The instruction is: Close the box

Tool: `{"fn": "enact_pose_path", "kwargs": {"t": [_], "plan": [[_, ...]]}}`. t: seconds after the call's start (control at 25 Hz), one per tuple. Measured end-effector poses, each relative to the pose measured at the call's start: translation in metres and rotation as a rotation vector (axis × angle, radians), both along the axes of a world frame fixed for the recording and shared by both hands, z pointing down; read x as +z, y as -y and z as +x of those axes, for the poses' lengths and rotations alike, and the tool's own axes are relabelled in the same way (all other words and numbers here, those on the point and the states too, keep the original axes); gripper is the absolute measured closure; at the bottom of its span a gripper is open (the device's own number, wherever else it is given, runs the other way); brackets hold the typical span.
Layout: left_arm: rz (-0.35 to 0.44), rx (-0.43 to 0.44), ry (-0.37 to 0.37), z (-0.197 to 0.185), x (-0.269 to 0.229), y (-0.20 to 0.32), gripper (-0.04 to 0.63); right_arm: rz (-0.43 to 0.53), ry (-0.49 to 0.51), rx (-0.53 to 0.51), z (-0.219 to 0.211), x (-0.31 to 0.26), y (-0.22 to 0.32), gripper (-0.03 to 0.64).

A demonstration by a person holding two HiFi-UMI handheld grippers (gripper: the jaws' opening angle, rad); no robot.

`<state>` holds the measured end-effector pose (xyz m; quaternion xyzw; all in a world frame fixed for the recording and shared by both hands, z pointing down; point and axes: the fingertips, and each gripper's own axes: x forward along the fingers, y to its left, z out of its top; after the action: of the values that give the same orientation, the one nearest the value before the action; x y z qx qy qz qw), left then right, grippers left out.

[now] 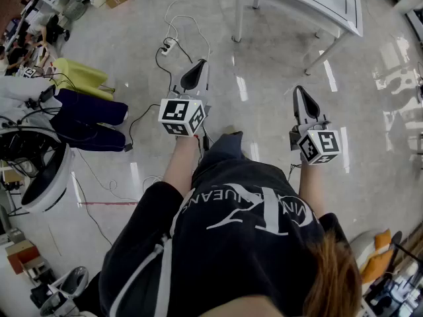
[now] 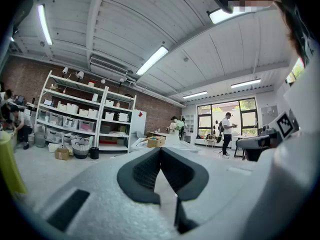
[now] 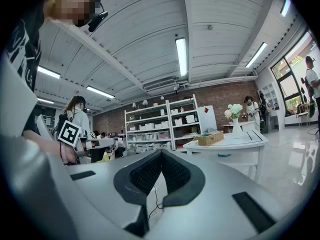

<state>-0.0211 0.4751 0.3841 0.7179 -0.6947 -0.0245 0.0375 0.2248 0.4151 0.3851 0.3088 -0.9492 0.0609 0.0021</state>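
- Your left gripper (image 1: 196,73), a grey two-jaw tool with black ribbed pads, is held level out in front of you above the glossy pale floor (image 1: 264,111).
- In the left gripper view, the left gripper (image 2: 160,153) has its pads pressed together at the tips, with nothing caught between them.
- Your right gripper (image 1: 303,98), of the same grey and black make, sits level beside the left one and well apart from it.
- In the right gripper view, the right gripper (image 3: 161,155) also has its jaws closed tip to tip on nothing.
- The small brown cardboard box (image 2: 156,142) with its flaps up shows only in the left gripper view. It stands on a white worktop (image 2: 176,145) across the room, well apart from both grippers. Whether anything is inside it is too small to tell.
- The right gripper view looks towards a white table with slanted legs (image 3: 235,143), which carries a woven tan basket (image 3: 210,138) and a white vase of pale flowers (image 3: 235,121).
- In the head view, a corner of the white table with slanted legs (image 1: 310,5) lies ahead and to your right.
- A white power strip with trailing cables (image 1: 169,43) lies on the floor just beyond the left gripper.
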Motion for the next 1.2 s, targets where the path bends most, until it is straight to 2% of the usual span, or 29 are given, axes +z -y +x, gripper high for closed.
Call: {"fn": "enact_pose_path", "kwargs": {"t": [0.48,0.68,0.72,0.84,0.88,0.96,1.2], "plan": [[-0.015,-0.004,0.006,0.008,0.011,-0.014,0.584,-0.019,-0.027,-0.007,0.008,0.021,-0.012,0.62],[-0.023,-0.018,-0.013,0.009,0.002,0.002,0.586,-0.011,-0.014,-0.008,0.014,0.011,0.001,0.619],[-0.028,-0.019,-0.019,0.011,0.002,0.005,0.562,-0.012,-0.011,-0.007,0.014,0.011,0.003,0.618],[-0.046,-0.02,-0.046,0.012,0.005,0.014,0.386,-0.019,-0.012,-0.012,0.013,0.015,0.007,0.618],[-0.053,-0.02,-0.054,0.011,0.007,0.018,0.361,-0.021,-0.014,-0.015,0.012,0.017,0.009,0.618],[-0.062,-0.014,-0.064,0.008,0.01,0.028,0.326,-0.026,-0.016,-0.02,0.008,0.02,0.016,0.618],[-0.094,0.002,-0.062,-0.009,0.018,0.068,0.319,-0.048,-0.028,-0.009,-0.008,0.028,0.052,0.618]]}}
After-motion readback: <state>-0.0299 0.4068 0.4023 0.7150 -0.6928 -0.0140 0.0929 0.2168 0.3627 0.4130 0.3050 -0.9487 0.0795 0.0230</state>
